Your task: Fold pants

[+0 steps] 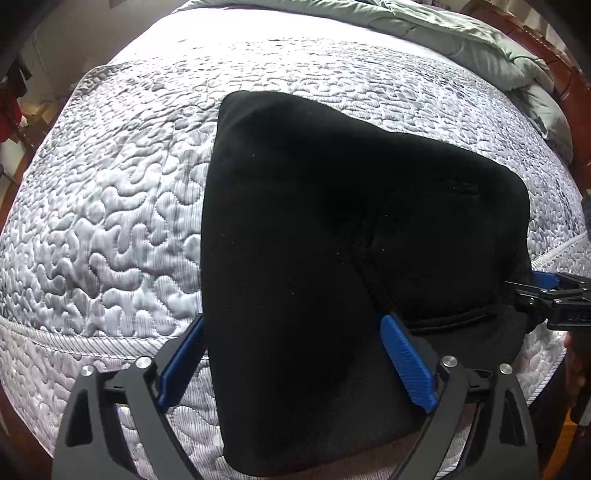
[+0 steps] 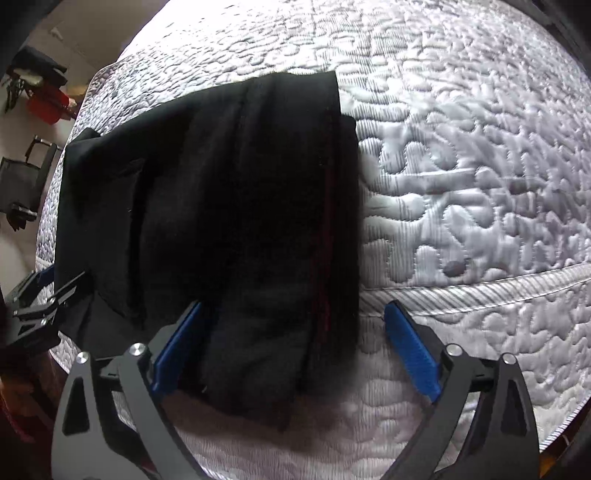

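One pair of black pants lies folded on the quilted mattress of the bed, its near end hanging over the mattress edge. Two grippers attend it. The left gripper stands wide open, its blue pads on either side of the hanging cloth, clamping nothing. The right gripper is likewise spread wide, one pad against the pants, the other over bare mattress. One grey comforter is bunched at the far end, beside a wooden bed frame.
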Available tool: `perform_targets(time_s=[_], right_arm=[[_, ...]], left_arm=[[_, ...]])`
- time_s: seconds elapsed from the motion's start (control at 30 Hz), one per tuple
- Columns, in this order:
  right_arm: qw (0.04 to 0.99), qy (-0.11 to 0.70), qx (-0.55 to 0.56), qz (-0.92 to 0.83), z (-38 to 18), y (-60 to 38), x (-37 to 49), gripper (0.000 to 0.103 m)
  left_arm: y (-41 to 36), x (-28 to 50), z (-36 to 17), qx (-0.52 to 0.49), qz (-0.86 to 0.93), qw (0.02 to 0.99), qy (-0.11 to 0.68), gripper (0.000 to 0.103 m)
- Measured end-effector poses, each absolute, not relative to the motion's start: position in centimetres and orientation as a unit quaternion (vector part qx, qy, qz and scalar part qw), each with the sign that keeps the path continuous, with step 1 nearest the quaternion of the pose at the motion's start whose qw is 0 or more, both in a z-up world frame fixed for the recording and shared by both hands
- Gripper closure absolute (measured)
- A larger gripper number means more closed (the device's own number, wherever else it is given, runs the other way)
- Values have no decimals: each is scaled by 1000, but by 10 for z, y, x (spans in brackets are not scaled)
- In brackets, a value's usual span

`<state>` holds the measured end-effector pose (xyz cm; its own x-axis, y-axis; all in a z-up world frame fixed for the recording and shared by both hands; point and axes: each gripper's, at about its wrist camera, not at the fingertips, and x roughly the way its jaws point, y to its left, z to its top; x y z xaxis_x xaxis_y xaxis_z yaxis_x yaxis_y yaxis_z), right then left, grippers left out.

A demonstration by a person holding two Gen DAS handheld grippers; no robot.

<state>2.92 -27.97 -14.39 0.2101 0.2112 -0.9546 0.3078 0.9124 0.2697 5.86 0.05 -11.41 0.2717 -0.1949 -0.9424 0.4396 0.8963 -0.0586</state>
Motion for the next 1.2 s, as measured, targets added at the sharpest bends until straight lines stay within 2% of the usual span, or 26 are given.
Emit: perform_targets(time_s=[0.23,0.33,0.37,0.4,0.43,0.53,0.73,0.97,1.2], right_arm=[[754,622,210,-25,-152,-278,37,2],[758,617,209,-23,-152,-277,36,4],[761,614,210,-19,-152,-276,37,10],[765,609,212,-10,-149,-276,35,23],[768,603,217,4,-146,-274,34,27],[772,601,207,6,-143,-271,33,31],[782,591,198,11,-136,-267,33,45],[791,573,212,12,-128,-271,20,56],[804,552,222,24,-110,-282,4,66]], left_arm=[[2,65,-122,94,-198,787,577,5],[2,63,-121,94,-201,786,577,9],[2,62,-120,89,-209,783,579,16],[2,61,-119,88,-208,783,580,17],[2,60,-117,91,-208,783,579,18],[0,58,-116,95,-210,785,575,22],[-8,44,-109,114,-214,791,562,38],[-7,33,-99,114,-219,806,538,69],[-1,19,-78,85,-230,817,521,73]])
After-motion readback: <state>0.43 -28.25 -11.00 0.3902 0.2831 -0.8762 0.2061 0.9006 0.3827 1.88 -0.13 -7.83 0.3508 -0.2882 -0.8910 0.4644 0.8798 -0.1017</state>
